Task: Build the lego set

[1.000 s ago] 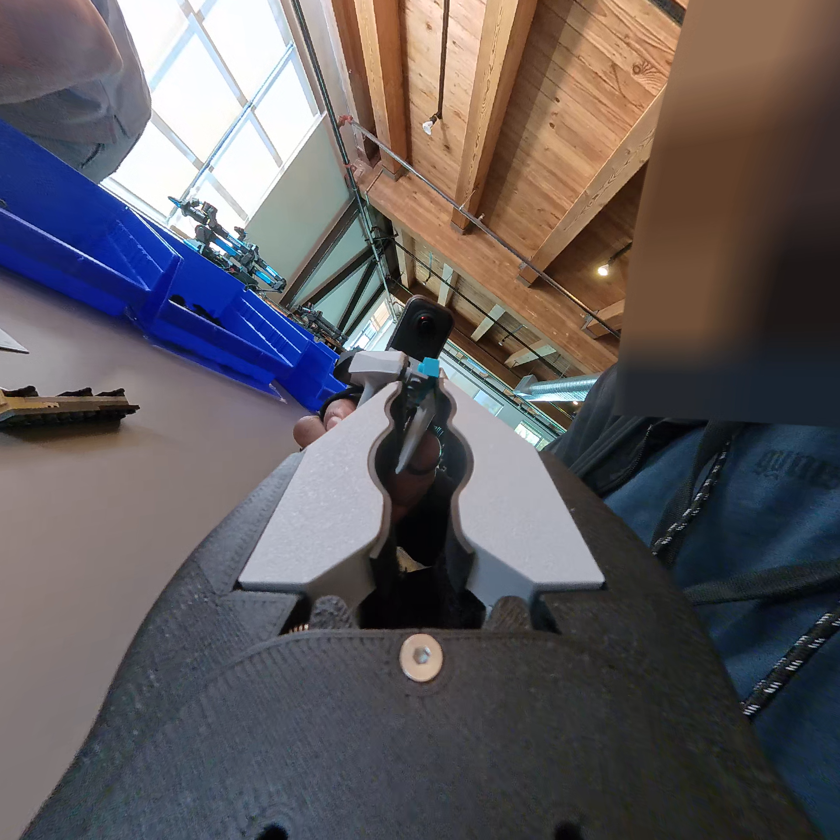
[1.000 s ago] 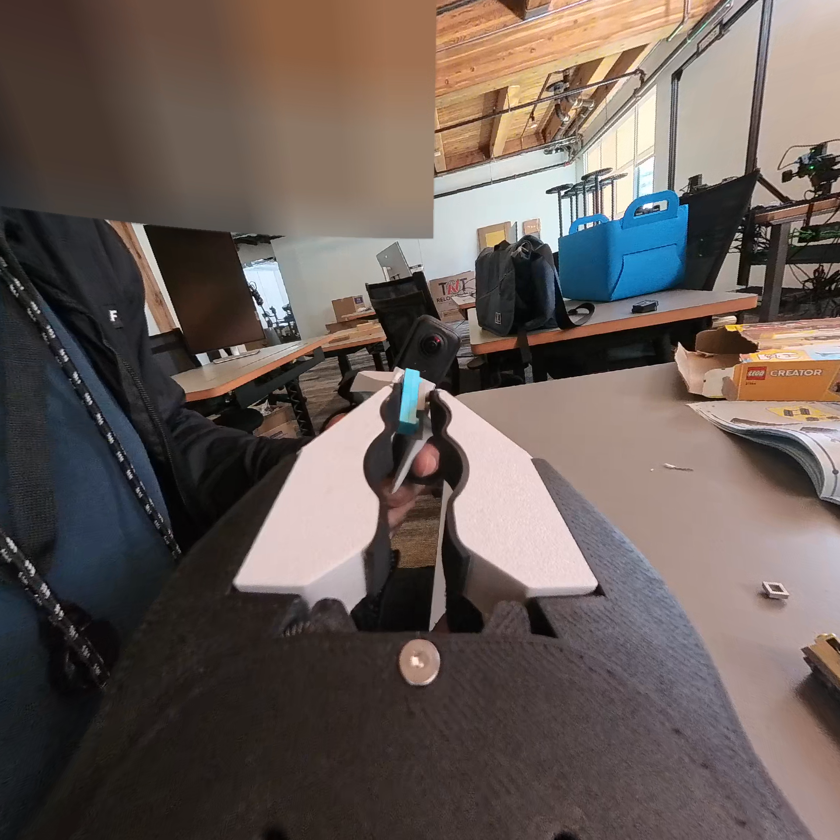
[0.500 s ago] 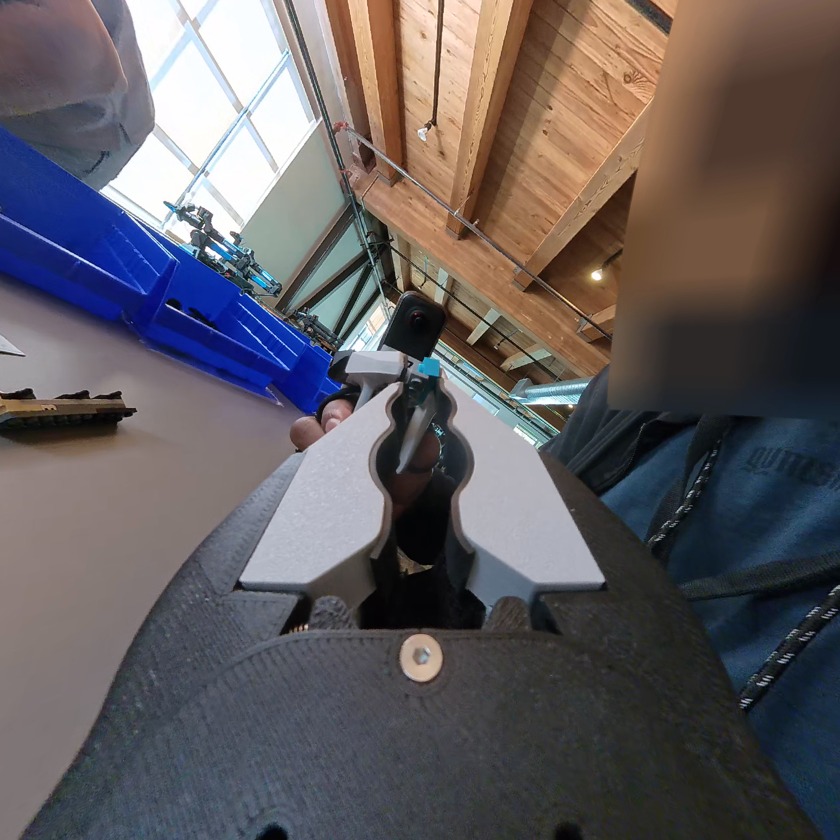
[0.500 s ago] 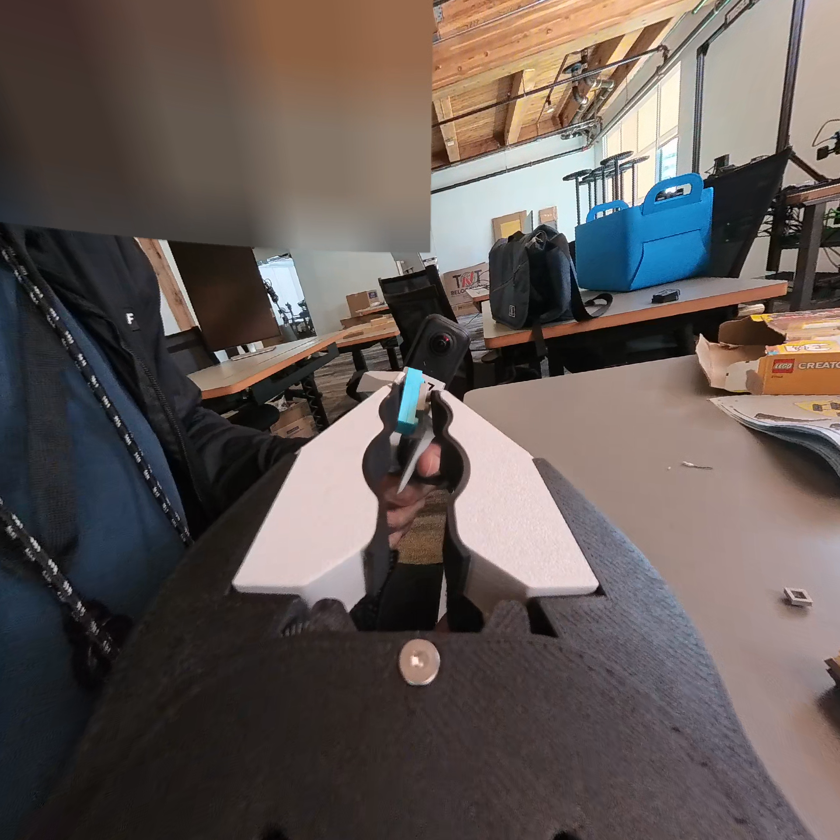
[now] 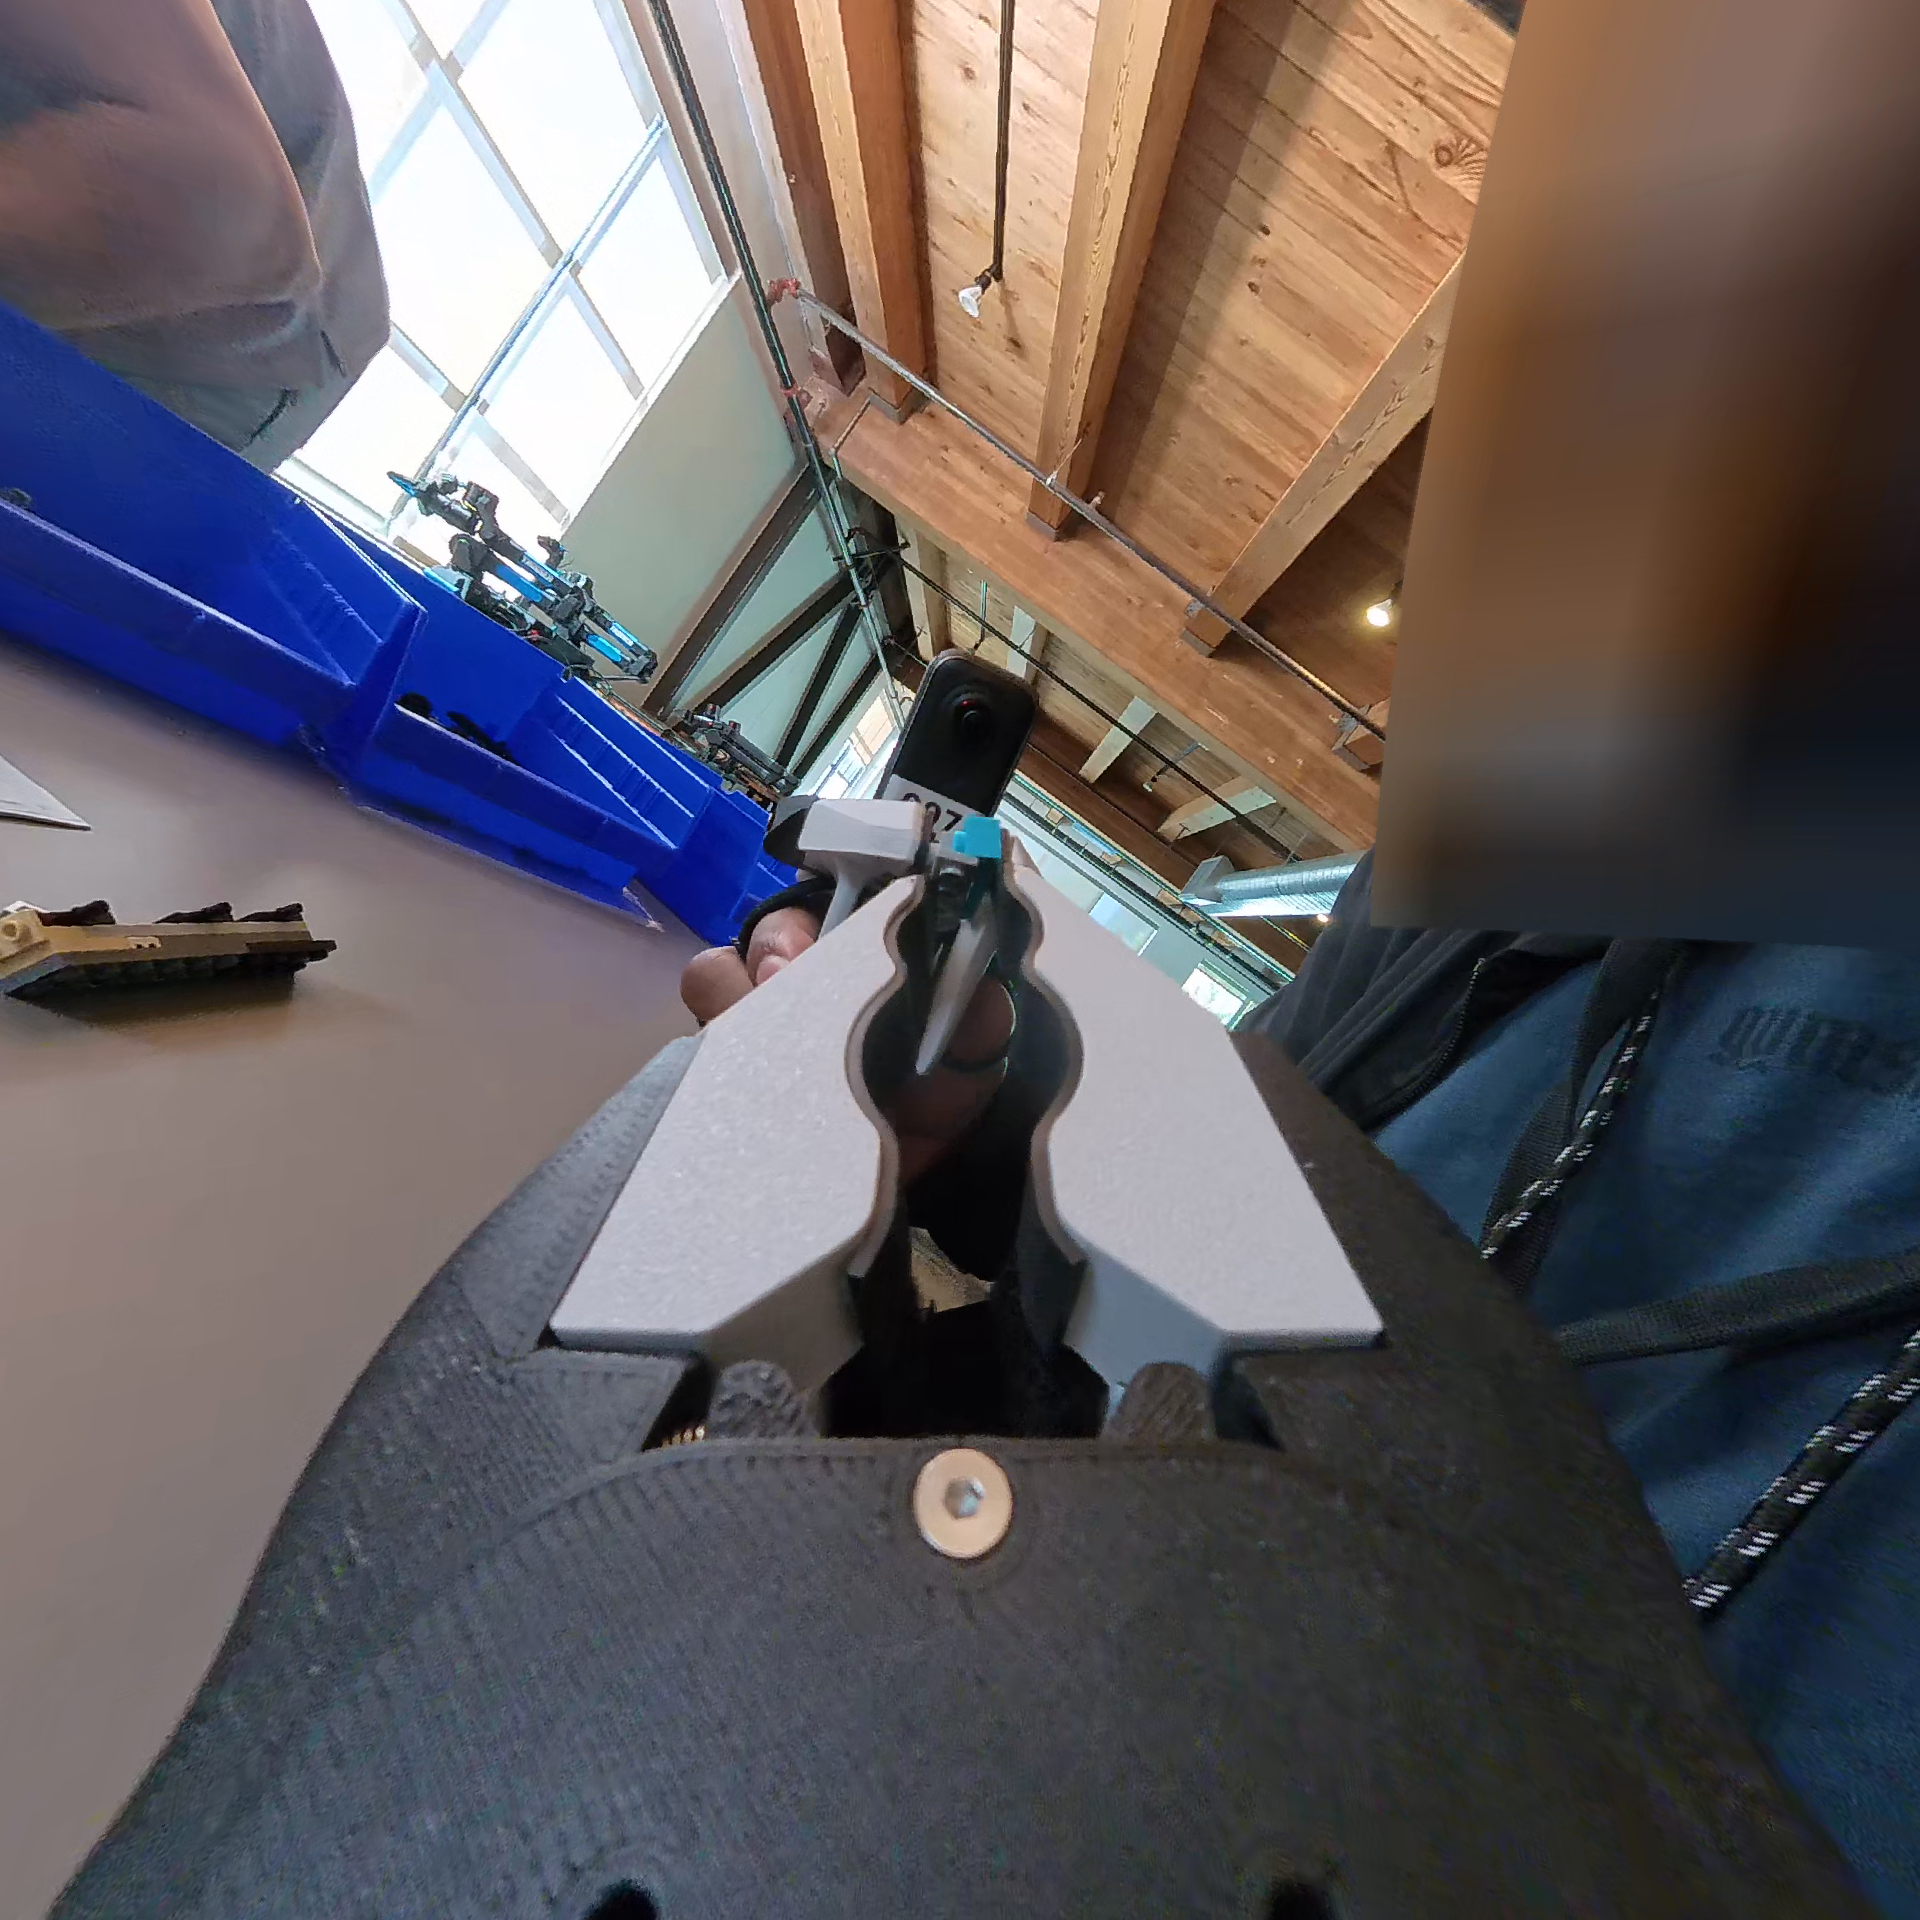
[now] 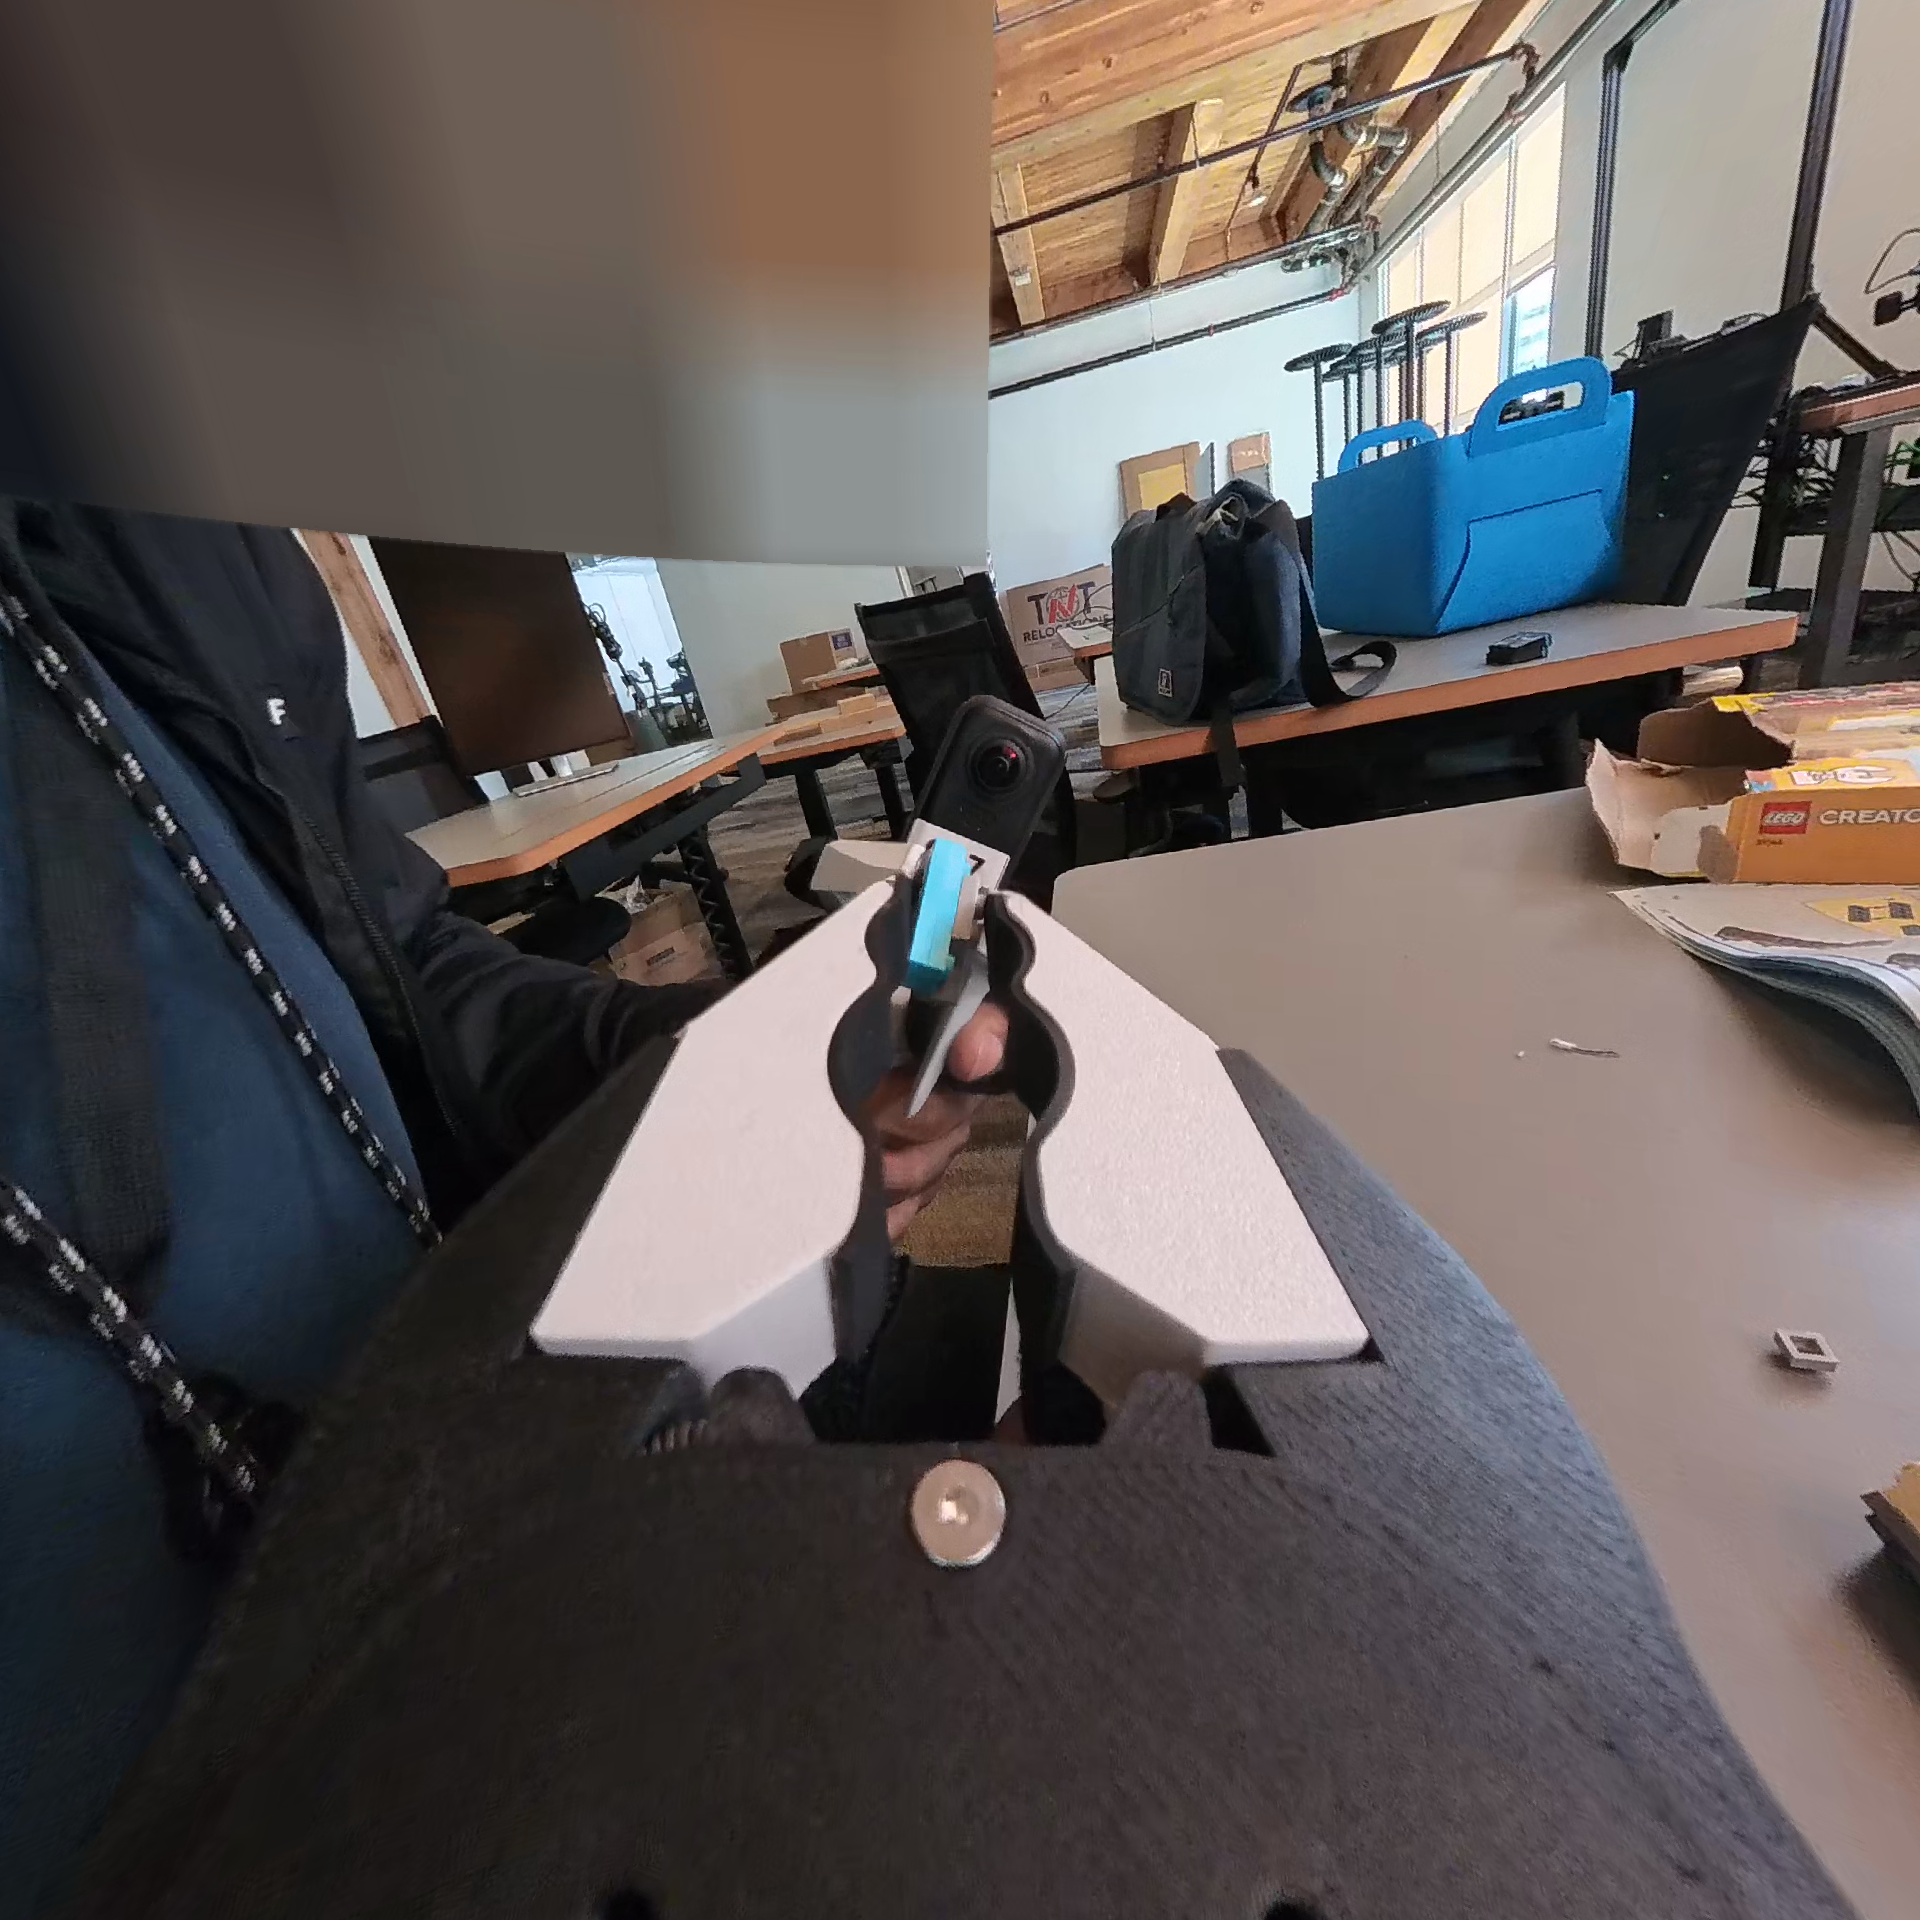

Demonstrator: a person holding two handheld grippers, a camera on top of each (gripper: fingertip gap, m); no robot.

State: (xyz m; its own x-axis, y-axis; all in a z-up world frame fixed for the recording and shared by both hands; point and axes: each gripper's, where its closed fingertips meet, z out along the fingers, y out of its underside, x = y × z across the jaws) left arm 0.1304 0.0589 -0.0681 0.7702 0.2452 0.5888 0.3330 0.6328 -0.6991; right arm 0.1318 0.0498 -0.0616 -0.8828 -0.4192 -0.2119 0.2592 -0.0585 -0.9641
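Blue shows first in the left wrist view: a small blue piece (image 5: 980,836) sits at the tips of the left gripper (image 5: 961,899), whose fingers are drawn nearly together around it and a pale pointed part, just above centre. Against the picture half a second earlier little has shifted; the gripper has tipped slightly and the dark brick strip (image 5: 156,948) on the grey table (image 5: 260,1143) at the left edge sits a touch higher in the frame. Behind the tips the other gripper's camera (image 5: 961,738) faces back, so the two tools meet nose to nose. In the right wrist view the blue piece (image 6: 932,930) looks larger and turned more broadside than before, pinched between the narrowly parted fingers of the right gripper (image 6: 940,925); which tool truly bears it I cannot tell. The box (image 6: 1808,790) and booklet (image 6: 1787,951) lie at the right edge, a tiny loose part (image 6: 1805,1351) lower right. I judge the pieces are being pressed together in mid-air, the join not yet clearly seated.
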